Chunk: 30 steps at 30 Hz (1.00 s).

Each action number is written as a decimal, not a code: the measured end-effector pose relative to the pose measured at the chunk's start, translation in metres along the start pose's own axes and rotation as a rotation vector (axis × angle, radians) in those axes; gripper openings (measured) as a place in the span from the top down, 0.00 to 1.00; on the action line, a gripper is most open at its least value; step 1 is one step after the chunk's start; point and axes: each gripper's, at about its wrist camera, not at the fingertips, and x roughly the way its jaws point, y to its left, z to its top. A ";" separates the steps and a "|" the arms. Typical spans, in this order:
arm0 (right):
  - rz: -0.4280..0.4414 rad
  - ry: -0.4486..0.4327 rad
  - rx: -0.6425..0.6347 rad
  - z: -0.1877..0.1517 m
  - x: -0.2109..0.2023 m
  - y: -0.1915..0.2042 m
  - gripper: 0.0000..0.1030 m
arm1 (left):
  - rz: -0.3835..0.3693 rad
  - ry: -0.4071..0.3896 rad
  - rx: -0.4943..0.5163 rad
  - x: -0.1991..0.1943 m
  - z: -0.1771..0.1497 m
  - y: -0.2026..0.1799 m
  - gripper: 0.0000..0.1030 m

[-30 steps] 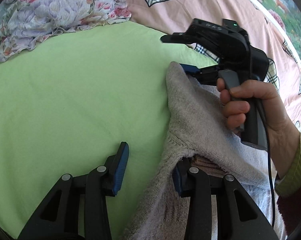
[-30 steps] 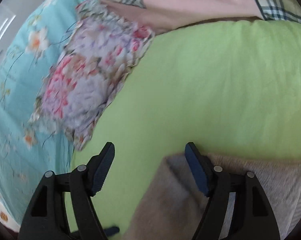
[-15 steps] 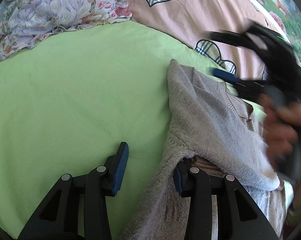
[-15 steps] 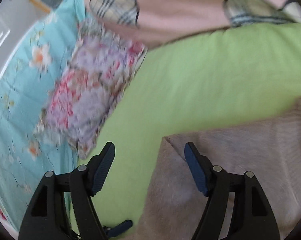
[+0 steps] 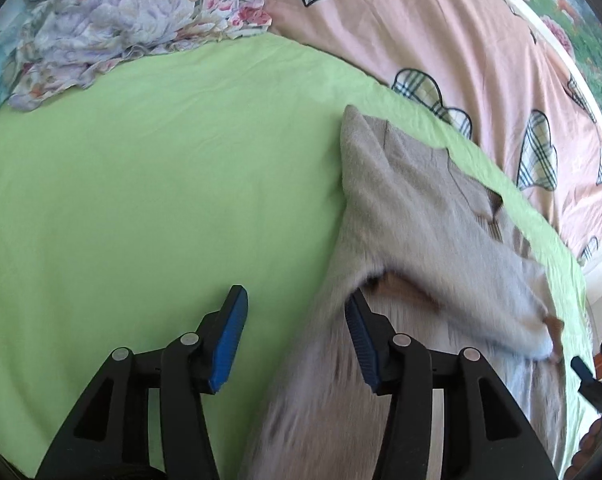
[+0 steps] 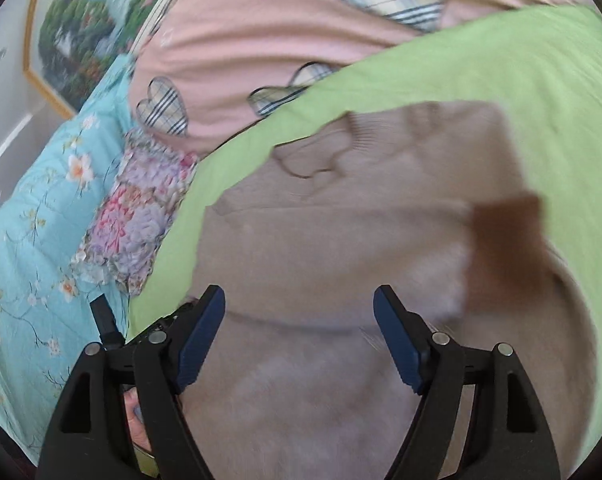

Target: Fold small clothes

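Observation:
A small beige knit sweater (image 5: 413, 216) lies on the green sheet (image 5: 141, 184), with one side folded over its body. My left gripper (image 5: 297, 340) is open at the sweater's near edge; its right finger sits under the folded flap. In the right wrist view the sweater (image 6: 341, 232) fills the middle, with its neck opening at the far side and a brown patch at the right. My right gripper (image 6: 301, 332) is open and empty above the sweater's body.
A floral pillow (image 5: 133, 20) lies at the far left and a pink quilt with plaid hearts (image 5: 421, 36) at the back. A turquoise floral quilt (image 6: 41, 240) lies left of the sheet. A framed picture (image 6: 81, 20) hangs on the wall.
My right gripper has let go of the sweater's folded edge and pulled back away from it, to above the body. The left gripper has stayed in place.

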 end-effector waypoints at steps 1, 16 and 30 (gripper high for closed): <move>-0.012 -0.015 0.023 -0.007 -0.012 -0.010 0.24 | 0.003 0.015 0.012 -0.007 -0.005 0.000 0.49; -0.030 -0.050 0.065 -0.068 -0.092 -0.055 0.24 | -0.048 0.170 0.156 -0.112 -0.106 0.028 0.42; -0.039 -0.010 0.030 -0.099 -0.117 -0.054 0.24 | -0.260 0.240 0.308 -0.146 -0.165 0.019 0.47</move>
